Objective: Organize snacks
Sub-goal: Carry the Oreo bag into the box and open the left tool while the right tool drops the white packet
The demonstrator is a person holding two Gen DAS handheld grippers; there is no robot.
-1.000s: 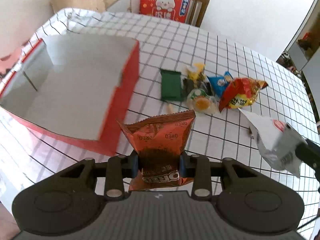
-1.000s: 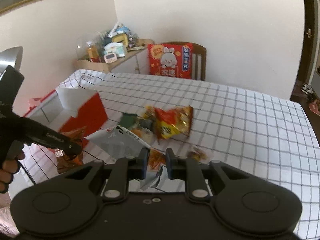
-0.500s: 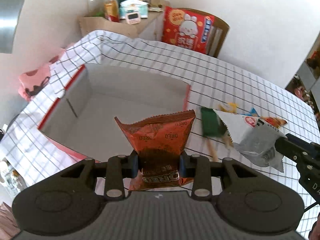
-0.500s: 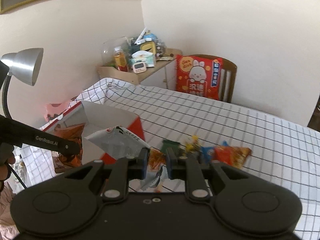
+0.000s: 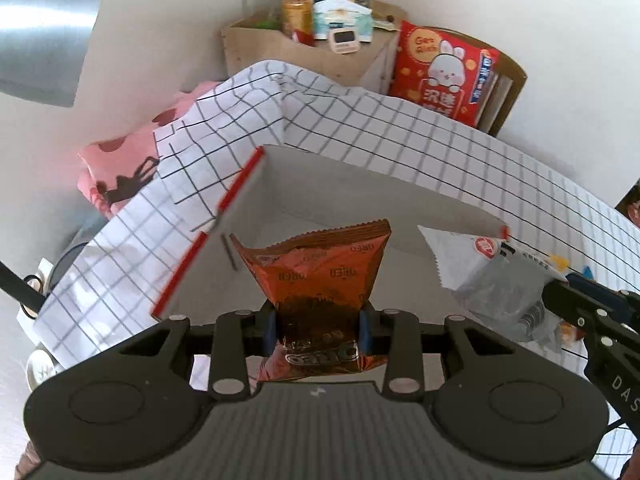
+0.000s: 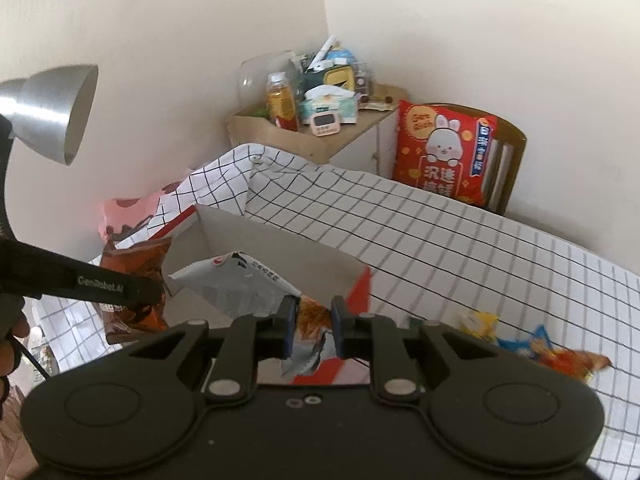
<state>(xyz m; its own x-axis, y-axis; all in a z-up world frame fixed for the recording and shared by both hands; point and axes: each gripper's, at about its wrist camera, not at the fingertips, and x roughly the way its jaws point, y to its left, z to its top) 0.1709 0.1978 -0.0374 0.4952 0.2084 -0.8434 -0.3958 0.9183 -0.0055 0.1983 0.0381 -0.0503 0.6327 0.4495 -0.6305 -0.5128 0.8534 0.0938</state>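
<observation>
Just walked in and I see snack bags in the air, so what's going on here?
A person is sorting snacks with a handheld gripper in each hand. The left gripper is clamped on an orange Oreo packet, and the right gripper pinches a white-and-silver snack bag. Both are held over the open red-and-white cardboard box on the checked tablecloth; neither is released yet. A few more snack packets lie on the cloth beside the box.
</observation>
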